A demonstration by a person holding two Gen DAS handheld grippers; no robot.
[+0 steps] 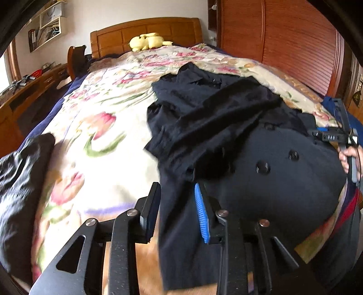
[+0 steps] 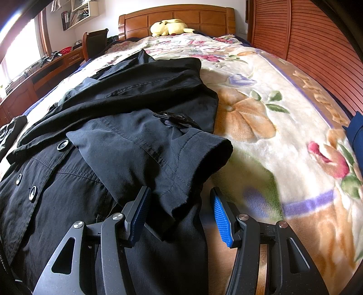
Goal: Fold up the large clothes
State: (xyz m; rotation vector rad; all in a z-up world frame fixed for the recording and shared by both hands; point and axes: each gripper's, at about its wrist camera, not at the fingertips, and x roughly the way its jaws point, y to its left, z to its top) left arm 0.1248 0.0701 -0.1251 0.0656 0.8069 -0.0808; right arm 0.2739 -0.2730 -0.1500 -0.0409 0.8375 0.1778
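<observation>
We have a large black button-front coat of thin woven cloth [image 2: 95, 145] spread lengthwise on the bed, over a cream plush blanket with a printed flower pattern [image 2: 283, 113], its hem towards the foot edge where we stand and its collar towards the orange wooden headboard [image 2: 177, 20]. Both sleeves are already laid across the chest. Our left gripper [image 1: 178, 213] has its jaws partly apart, and the coat's left edge runs up between them with no pad pressing on it, so it holds nothing. Our right gripper [image 2: 181, 214] stands half open around the cuff of the folded sleeve [image 2: 181, 163], again without pinching. We judge the next step to be taking the hem at both corners and folding it up towards the collar. To do that well, we should close each pair of pads on both layers near the foot edge, lift evenly so the sleeves do not slide off, and lay the fold square with the round dark buttons [image 2: 33, 192] kept in line. A yellow plush toy [image 2: 170, 27] lies at the head edge, and a second crumpled black garment [image 1: 20, 181] sits at the left edge, well clear. The buttons seem to carry embossed marks, but we cannot read them; no other writing is legible.
</observation>
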